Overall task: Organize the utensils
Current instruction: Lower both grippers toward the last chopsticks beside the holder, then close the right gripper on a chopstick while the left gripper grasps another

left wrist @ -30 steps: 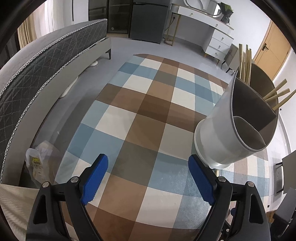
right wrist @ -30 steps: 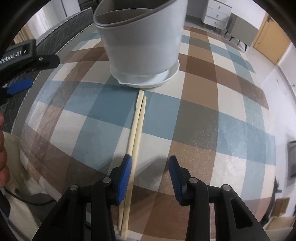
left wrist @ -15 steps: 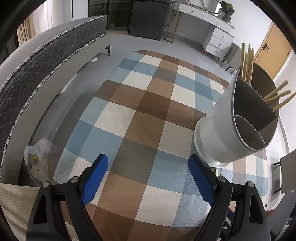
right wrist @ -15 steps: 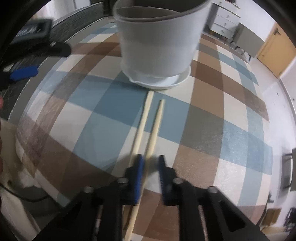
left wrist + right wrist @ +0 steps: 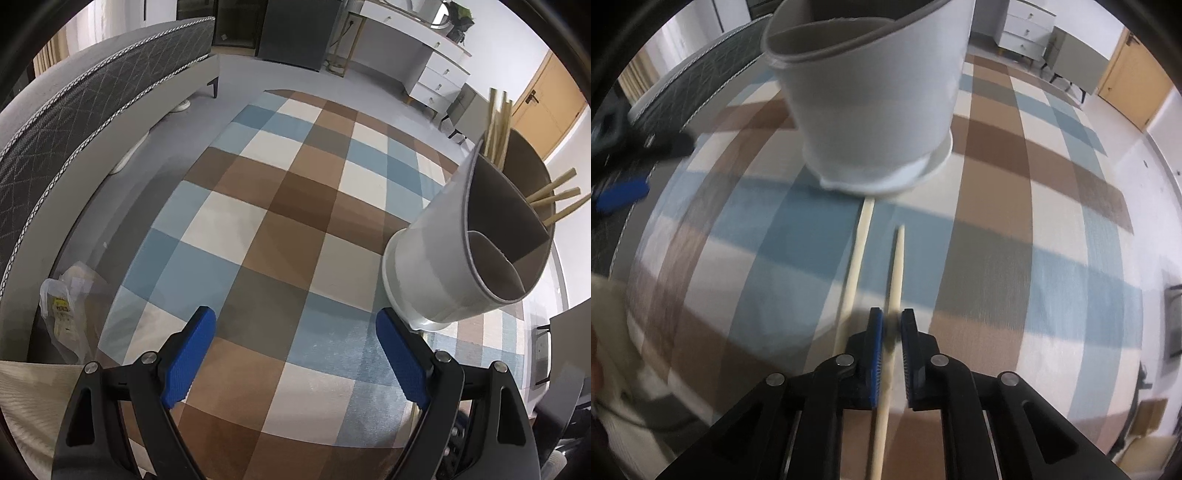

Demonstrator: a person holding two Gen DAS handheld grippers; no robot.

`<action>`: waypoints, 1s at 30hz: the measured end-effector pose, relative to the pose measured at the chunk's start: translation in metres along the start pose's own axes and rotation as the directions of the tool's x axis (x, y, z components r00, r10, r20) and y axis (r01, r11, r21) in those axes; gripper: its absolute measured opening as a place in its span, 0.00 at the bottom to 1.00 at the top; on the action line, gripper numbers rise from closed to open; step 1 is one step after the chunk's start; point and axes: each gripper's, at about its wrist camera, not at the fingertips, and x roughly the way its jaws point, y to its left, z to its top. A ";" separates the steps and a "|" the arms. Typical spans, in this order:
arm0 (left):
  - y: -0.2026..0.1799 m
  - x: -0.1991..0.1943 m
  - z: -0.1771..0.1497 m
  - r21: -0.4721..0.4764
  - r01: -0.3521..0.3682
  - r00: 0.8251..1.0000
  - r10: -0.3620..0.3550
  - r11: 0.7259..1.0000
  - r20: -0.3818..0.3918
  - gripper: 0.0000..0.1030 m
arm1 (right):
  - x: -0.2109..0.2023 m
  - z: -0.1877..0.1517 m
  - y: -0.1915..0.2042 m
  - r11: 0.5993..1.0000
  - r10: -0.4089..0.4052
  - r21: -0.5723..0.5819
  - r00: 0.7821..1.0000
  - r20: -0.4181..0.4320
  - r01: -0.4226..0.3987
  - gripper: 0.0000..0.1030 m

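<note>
While the left wrist view looks down on the checked cloth (image 5: 280, 206) of the tabletop, the left gripper (image 5: 295, 360) stands wide open with nothing between its blue pads (image 5: 188, 356). At 3 o'clock in this view sits the white utensil holder (image 5: 443, 254), a divided tub on a saucer base, just beside the right-hand pad. Several chopsticks (image 5: 554, 201) stick out of its far compartment; the near compartment looks empty as far as can be seen. At 9 o'clock, off the tabletop, lies a plastic bag (image 5: 61, 306); a grey bed edge (image 5: 74, 110) runs toward 11 o'clock.

Right wrist view, blurred by motion: the right gripper (image 5: 890, 354) is nearly closed around one chopstick (image 5: 895, 273), and its jaws are opening slightly; the stick runs between the pads toward 12 o'clock. A second chopstick (image 5: 857, 258) lies on the cloth just to the left, apart from the first, its far tip at the holder's base. The holder fills 12 o'clock. The left gripper shows at 9 o'clock.
</note>
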 end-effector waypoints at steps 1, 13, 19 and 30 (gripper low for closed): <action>0.002 0.001 0.000 -0.007 -0.002 1.000 0.002 1.000 -0.006 0.83 | 0.002 0.007 -0.002 1.000 0.004 0.009 1.000 0.012 -0.004 0.15; -0.013 0.018 -0.013 0.050 0.102 0.986 -0.094 0.994 -0.140 0.83 | 0.003 0.028 -0.041 0.970 0.128 0.194 0.986 0.103 -0.146 0.03; -0.049 0.026 -0.034 0.118 0.205 0.951 -0.170 0.972 -0.257 0.83 | -0.039 0.023 -0.079 0.932 0.141 0.290 0.953 0.269 -0.219 0.03; -0.116 0.042 -0.070 0.318 0.075 0.969 0.005 0.945 -0.246 0.83 | -0.087 -0.010 -0.143 0.834 0.089 0.461 0.899 0.429 -0.303 0.03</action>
